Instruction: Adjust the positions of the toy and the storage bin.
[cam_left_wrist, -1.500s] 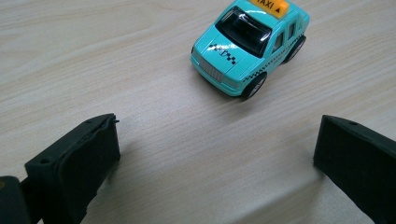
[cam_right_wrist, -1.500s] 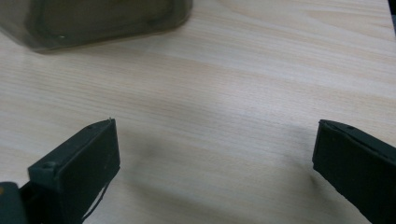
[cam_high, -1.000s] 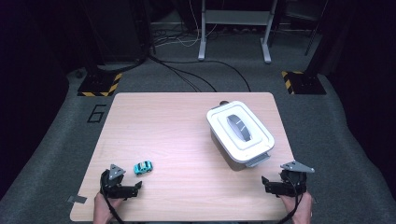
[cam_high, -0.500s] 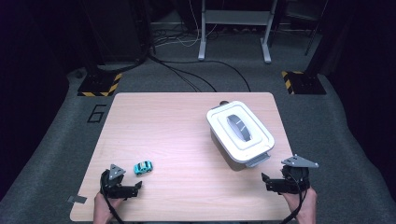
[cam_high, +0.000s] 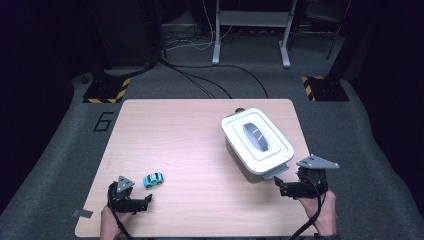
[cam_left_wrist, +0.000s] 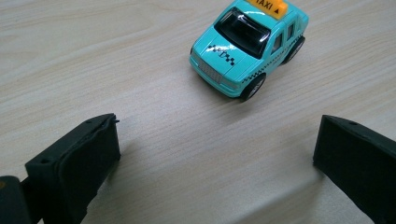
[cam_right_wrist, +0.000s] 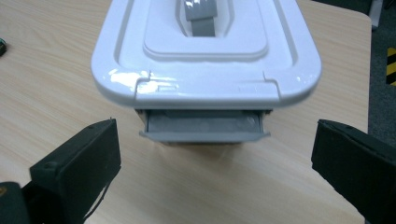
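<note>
Left gripper (cam_high: 142, 201) sits low at the near left of the table (cam_high: 190, 130), jaws spread wide and empty, the turquoise toy taxi (cam_high: 153, 179) just beyond them, on its wheels. Over on the right, the right gripper (cam_high: 281, 186) faces the grey latch (cam_right_wrist: 204, 128) of the white lidded box (cam_high: 256, 140), jaws wide apart, touching nothing.

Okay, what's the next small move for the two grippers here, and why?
Probably ease the right gripper forward onto the grey latch of the white box: its lid is shut, the latch sits between the open jaws. The left gripper is open short of the toy taxi, which likely goes inside.
</note>
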